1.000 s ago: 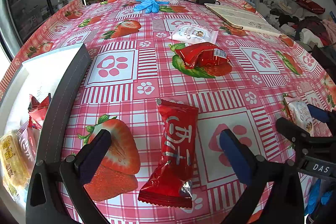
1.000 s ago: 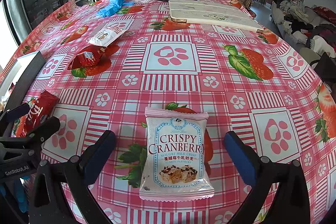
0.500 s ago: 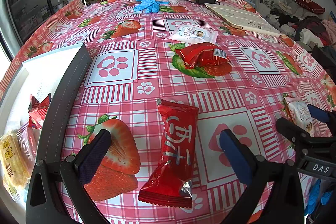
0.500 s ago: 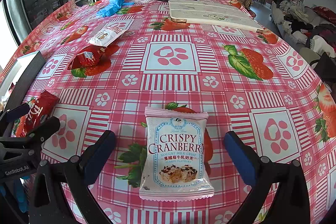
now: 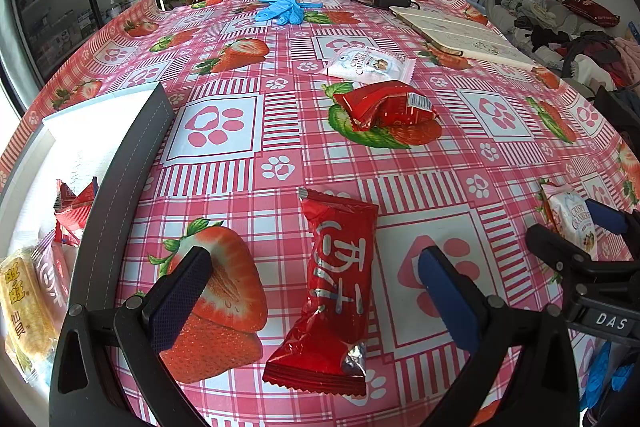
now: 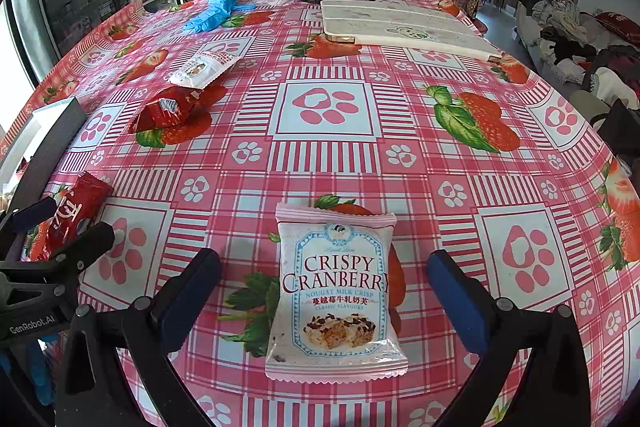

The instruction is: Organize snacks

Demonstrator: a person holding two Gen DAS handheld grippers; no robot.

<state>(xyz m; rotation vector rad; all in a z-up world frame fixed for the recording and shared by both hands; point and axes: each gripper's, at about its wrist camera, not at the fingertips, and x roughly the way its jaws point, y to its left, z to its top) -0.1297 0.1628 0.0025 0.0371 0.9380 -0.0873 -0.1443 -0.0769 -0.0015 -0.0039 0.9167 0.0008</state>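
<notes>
At the table's left edge I see a white tray with a dark rim (image 5: 132, 155), and inside it a yellow snack pack (image 5: 22, 319) lies beside a few red wrappers (image 5: 74, 205). Just right of the tray, my left gripper (image 5: 314, 297) is released, its jaws spread wide on either side of a red snack bar (image 5: 334, 291) that lies flat on the strawberry-print tablecloth (image 5: 224, 131) near the table's front edge; neither pad touches the wrapper. Further toward the middle of the table a second red packet (image 5: 384, 105) sits crumpled, with a white cranberry packet (image 5: 368, 65) just behind it. At the far edge lie blue gloves (image 5: 280, 7), and right of them a long white board (image 6: 400, 27).

To the right, my right gripper (image 6: 324, 297) is likewise released, jaws wide apart and clear of the Crispy Cranberry nougat pack (image 6: 336, 293) lying flat between them, label up, close to the front edge. From that camera I also see the left gripper's fingers at the left border beside the red bar.
</notes>
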